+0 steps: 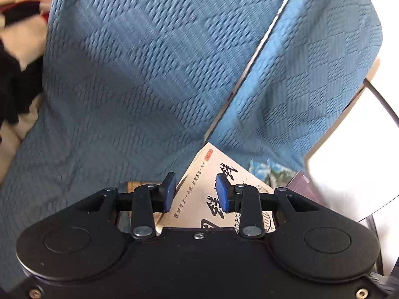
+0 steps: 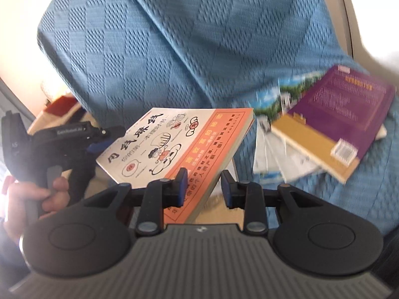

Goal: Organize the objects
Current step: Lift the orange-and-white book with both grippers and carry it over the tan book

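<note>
While both grippers pinch it, the white-and-orange book (image 2: 179,147) hangs tilted in the air above the blue textured cover (image 2: 154,49) of a seat, its cartoon front face up. The right gripper (image 2: 204,186) has its blue pads closed on the book's near orange edge, the thick page block between them. The left gripper (image 2: 99,144) clamps the book's left corner in the right wrist view, with a hand (image 2: 42,194) wrapped round its grip; in its own view the left gripper (image 1: 195,194) shows the cover's black lettering lying between its pads.

To the right of the book, lying flat on the blue cover, a purple-and-yellow book (image 2: 334,122) sits on top of a booklet with a landscape picture (image 2: 271,104) and some pale sheets (image 2: 281,164). These lie near the held book's far right corner but apart from it. Left of the seat, in the left wrist view, a blurred heap of red, white and black cloth (image 1: 17,49) fills the edge. A white surface with a dark rim (image 1: 361,154) stands at the right.
</note>
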`<state>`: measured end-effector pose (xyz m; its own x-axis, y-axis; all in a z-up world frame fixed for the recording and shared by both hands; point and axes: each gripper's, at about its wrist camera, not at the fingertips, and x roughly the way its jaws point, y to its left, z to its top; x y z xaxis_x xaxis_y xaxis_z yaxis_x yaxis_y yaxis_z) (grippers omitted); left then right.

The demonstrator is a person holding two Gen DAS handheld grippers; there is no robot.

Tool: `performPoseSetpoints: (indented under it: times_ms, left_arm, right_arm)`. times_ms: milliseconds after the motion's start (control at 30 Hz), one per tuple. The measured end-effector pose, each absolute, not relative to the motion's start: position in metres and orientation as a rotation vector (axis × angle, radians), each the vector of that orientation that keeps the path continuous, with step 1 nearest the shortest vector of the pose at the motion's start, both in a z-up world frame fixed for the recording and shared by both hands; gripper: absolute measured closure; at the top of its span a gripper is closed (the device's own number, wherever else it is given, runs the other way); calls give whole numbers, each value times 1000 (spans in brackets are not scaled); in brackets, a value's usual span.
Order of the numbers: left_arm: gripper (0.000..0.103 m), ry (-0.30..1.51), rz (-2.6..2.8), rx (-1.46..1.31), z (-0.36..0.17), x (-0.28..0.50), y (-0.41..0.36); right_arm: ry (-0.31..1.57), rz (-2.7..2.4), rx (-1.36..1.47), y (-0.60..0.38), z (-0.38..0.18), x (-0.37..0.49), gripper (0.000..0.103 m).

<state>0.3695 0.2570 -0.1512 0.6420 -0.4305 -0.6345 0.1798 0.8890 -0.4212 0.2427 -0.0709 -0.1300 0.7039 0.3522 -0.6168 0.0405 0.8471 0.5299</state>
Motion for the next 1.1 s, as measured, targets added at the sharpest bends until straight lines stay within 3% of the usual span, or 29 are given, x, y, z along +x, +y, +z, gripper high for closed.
performPoseSetpoints:
  times_ms: [300, 900, 933, 1067, 1100]
  left_arm:
    - [72, 924, -328, -310, -218, 378, 267]
    - [71, 929, -253, -314, -230, 363, 282]
    - [70, 925, -238, -310, -227, 358, 285]
    - [64, 898, -177, -322, -216, 334, 292]
    - [64, 895, -163, -343, -214, 326, 294]
  right_arm:
    - [930, 188, 493, -46, -178, 245, 73]
    - [995, 219, 446, -37, -196, 242, 73]
    - [990, 221, 455, -39, -194, 242, 73]
    - [953, 207, 465, -49, -184, 245, 50]
    - [940, 202, 463, -52, -182, 246, 49]
